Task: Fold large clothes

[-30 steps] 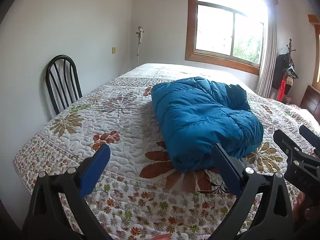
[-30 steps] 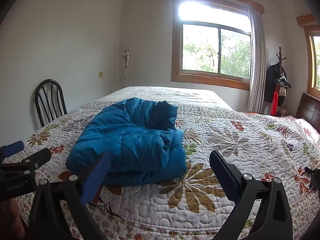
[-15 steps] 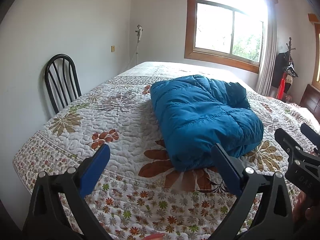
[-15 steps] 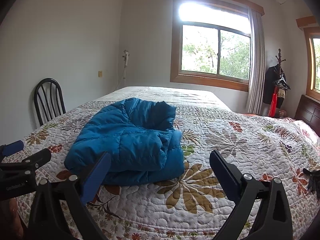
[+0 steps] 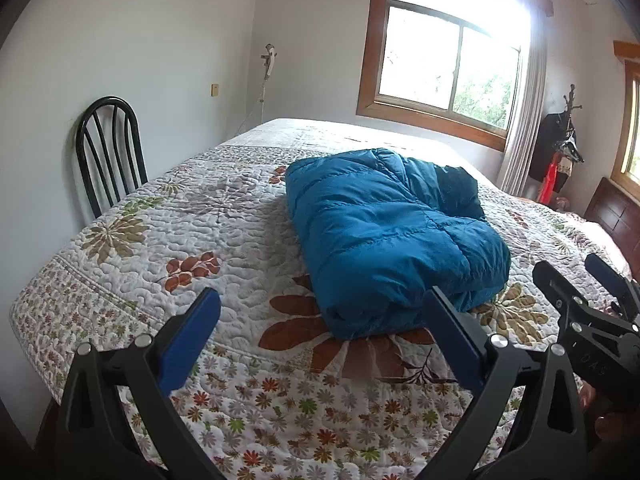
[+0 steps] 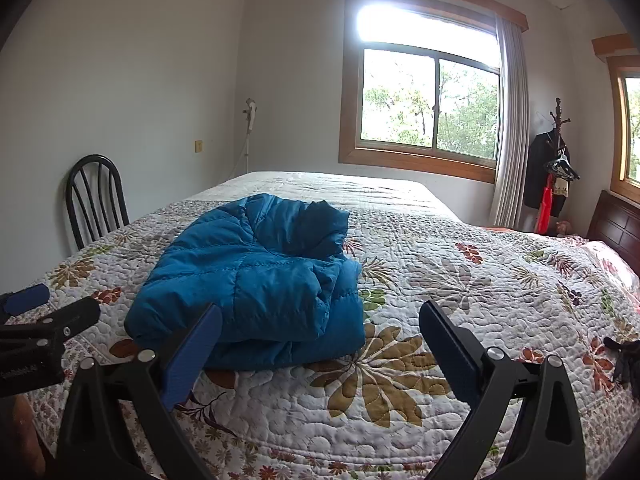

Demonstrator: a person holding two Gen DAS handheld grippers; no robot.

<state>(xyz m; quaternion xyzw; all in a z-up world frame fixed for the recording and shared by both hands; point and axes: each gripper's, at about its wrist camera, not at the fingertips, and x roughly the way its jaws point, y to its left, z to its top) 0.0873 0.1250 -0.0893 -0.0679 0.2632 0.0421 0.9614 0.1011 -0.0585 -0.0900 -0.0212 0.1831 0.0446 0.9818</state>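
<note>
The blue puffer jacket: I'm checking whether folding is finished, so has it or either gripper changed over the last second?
Nothing was grasped or released. The folded blue puffer jacket lies unchanged on the floral quilt. The left gripper and right gripper stay open and empty, drifting only slightly.

both wrist views face 1 jacket (image 5: pixel 392 232) nearby.

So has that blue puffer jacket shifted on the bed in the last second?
No. The blue puffer jacket covers the same brown leaf on the floral quilt.
</note>
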